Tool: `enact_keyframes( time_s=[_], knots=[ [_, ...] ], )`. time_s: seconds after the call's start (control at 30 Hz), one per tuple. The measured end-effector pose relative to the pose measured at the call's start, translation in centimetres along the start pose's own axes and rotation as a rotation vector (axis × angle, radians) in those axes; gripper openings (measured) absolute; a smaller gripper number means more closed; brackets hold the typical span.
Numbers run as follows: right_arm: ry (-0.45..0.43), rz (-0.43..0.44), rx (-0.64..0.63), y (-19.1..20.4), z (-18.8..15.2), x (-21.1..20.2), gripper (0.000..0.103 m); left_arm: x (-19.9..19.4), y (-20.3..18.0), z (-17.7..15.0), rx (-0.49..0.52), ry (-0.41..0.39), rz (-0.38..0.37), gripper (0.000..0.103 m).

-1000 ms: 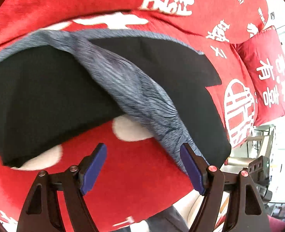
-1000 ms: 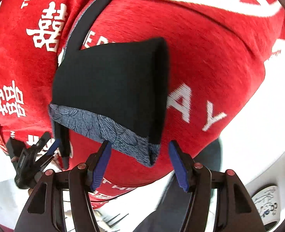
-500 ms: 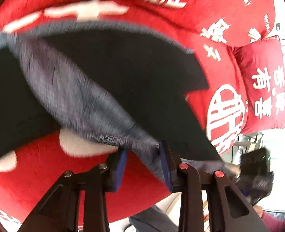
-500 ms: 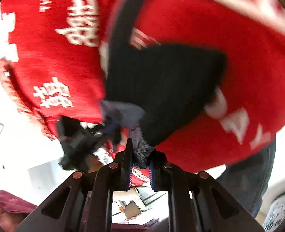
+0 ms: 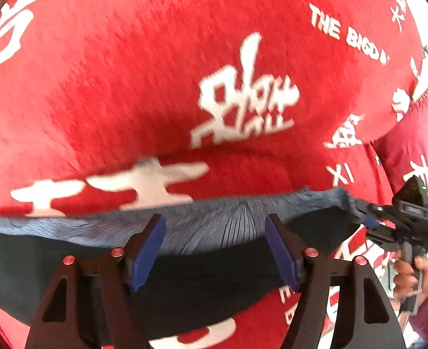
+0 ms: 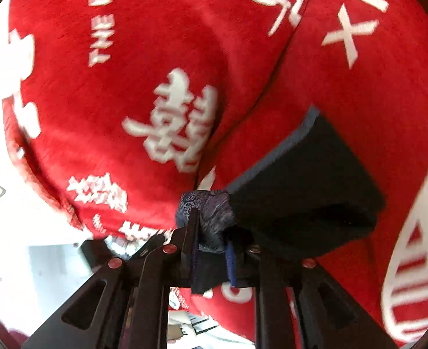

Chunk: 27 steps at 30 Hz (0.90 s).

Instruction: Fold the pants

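The pants [image 5: 39,261] are black with a grey-blue patterned waistband [image 5: 214,221] and lie stretched across a red sofa cover [image 5: 155,72]. My left gripper [image 5: 214,241] stands just over the waistband. Its jaws are opening, and fabric lies between the blue pads [image 5: 147,250] without being pressed. In the left wrist view the right gripper [image 5: 368,218] pinches the band's right end, with a hand [image 5: 406,273] on its grip. In its own view my right gripper [image 6: 211,232] has a bunched corner of the waistband [image 6: 208,209] between its pads. Its jaws are opening slightly, and the black pants [image 6: 315,189] hang from them.
The red plush cover [image 6: 126,58] with white characters drapes the seat and the backrest. A red cushion [image 5: 417,145] with the same print stands at the right end. A bright floor and room [image 6: 25,232] show beyond the sofa's left edge.
Both grippers closed on the waistband, then rose and carried it toward the sofa back. The left gripper's jaws have since spread wide again. The right gripper still grips its corner.
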State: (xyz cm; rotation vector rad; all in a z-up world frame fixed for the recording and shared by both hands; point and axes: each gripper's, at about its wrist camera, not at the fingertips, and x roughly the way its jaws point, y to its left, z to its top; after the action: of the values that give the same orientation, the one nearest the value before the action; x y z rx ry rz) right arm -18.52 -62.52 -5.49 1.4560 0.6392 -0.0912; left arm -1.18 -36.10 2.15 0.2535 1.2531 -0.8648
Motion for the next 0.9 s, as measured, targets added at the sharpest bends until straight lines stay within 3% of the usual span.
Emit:
enact_keyframes(
  time_s=[0.03, 0.07, 0.1, 0.13, 0.23, 0.3, 0.37, 0.5, 0.57, 0.63, 0.73, 0.8, 0.87, 0.9],
  knots=[
    [0.003, -0.033, 0.01, -0.2, 1.0, 0.6, 0.032, -0.1, 0.5, 0.0, -0.008, -0.011, 0.014, 0.074],
    [0.008, -0.076, 0.012, -0.4, 1.9, 1.1, 0.058, 0.0, 0.8, -0.1, -0.01, -0.01, 0.041, 0.074],
    [0.007, -0.111, 0.003, -0.5, 2.2, 1.2, 0.07, 0.3, 1.0, -0.2, -0.007, 0.0, 0.07, 0.074],
    [-0.008, -0.148, -0.017, -0.3, 2.5, 1.1, 0.074, 0.8, 1.3, -0.7, -0.004, 0.019, 0.112, 0.074],
    [-0.045, -0.166, -0.072, -0.1, 1.3, -0.4, 0.074, 2.5, 2.9, -3.0, -0.031, 0.095, 0.192, 0.074],
    [-0.059, -0.198, -0.062, -0.9, 0.2, -1.2, 0.068, 3.5, 4.3, -4.8, -0.073, 0.143, 0.226, 0.074],
    [-0.048, -0.256, -0.014, -3.3, -1.7, -1.8, 0.049, 4.2, 5.1, -6.2, -0.106, 0.173, 0.25, 0.074],
    [-0.037, -0.285, 0.091, -7.7, -2.4, -0.7, 0.041, 5.5, 6.2, -7.8, -0.139, 0.204, 0.275, 0.074],
    [-0.041, -0.275, 0.118, -9.0, -2.2, 0.5, 0.007, 5.9, 6.4, -8.0, -0.134, 0.217, 0.289, 0.074],
    [-0.067, -0.243, 0.122, -8.8, -2.3, 0.4, 0.007, 5.9, 6.3, -8.1, -0.119, 0.212, 0.289, 0.074],
    [-0.033, -0.333, 0.062, -8.5, -3.0, 0.1, 0.009, 6.5, 6.5, -8.7, -0.109, 0.245, 0.305, 0.074],
    [0.018, -0.387, 0.067, -9.1, -3.3, 0.2, 0.027, 6.2, 6.8, -8.8, -0.12, 0.251, 0.302, 0.074],
    [0.025, -0.329, 0.074, -8.8, -3.8, -0.4, 0.054, 5.3, 7.0, -8.4, -0.115, 0.213, 0.292, 0.074],
    [0.013, -0.284, 0.064, -8.5, -4.2, -0.8, 0.057, 5.0, 7.1, -8.2, -0.108, 0.197, 0.292, 0.074]
  ],
)
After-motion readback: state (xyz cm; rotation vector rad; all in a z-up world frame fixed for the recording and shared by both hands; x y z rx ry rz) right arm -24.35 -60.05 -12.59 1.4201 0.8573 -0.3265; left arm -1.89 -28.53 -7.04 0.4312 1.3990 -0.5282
